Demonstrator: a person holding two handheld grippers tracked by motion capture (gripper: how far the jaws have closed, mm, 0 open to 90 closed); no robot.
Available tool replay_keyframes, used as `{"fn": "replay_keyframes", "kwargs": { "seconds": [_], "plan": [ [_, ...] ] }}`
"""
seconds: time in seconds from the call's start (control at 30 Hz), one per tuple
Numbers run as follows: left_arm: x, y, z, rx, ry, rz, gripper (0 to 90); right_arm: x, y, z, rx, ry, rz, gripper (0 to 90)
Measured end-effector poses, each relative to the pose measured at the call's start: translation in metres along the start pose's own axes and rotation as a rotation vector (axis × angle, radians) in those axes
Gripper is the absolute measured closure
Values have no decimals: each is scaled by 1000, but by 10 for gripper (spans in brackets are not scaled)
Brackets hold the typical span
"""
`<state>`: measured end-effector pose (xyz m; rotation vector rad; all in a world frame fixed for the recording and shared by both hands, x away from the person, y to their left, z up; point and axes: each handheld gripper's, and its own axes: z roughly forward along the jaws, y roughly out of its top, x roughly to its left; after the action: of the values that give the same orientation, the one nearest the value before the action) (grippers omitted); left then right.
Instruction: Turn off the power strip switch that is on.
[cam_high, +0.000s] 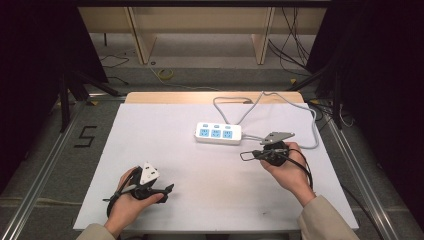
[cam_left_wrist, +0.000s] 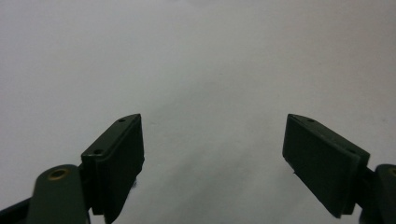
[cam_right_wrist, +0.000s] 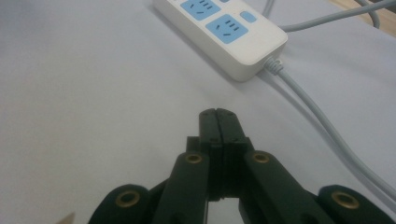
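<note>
A white power strip (cam_high: 218, 133) with blue sockets lies on the white table top (cam_high: 200, 200), right of centre. Its grey cable (cam_high: 314, 131) loops to the back and around the right side. My right gripper (cam_high: 243, 155), held in a hand, sits just below the strip's right end and points left. In the right gripper view the strip (cam_right_wrist: 224, 32) lies ahead, its cable (cam_right_wrist: 322, 126) runs past on the right, and the right gripper (cam_right_wrist: 218, 116) is shut with nothing between the jaws. My left gripper (cam_high: 169, 189) rests near the front left, pointing right. In its own view the left gripper (cam_left_wrist: 212, 149) stands open over bare table.
The table's wooden back edge (cam_high: 165, 97) shows behind the white top. Black frames and loose cables (cam_high: 292, 45) stand on the floor behind and to the sides. A "5" mark (cam_high: 86, 136) is on the floor at the left.
</note>
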<state>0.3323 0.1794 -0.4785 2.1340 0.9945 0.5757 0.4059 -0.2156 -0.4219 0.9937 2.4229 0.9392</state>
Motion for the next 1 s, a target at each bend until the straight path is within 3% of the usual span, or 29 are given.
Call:
{"fn": "replay_keyframes", "kwargs": {
  "seconds": [1.0],
  "plan": [
    [0, 0, 0, 5, -2, 8, 206, -14, 25, 14, 52, -20, -17, 900]
  ]
}}
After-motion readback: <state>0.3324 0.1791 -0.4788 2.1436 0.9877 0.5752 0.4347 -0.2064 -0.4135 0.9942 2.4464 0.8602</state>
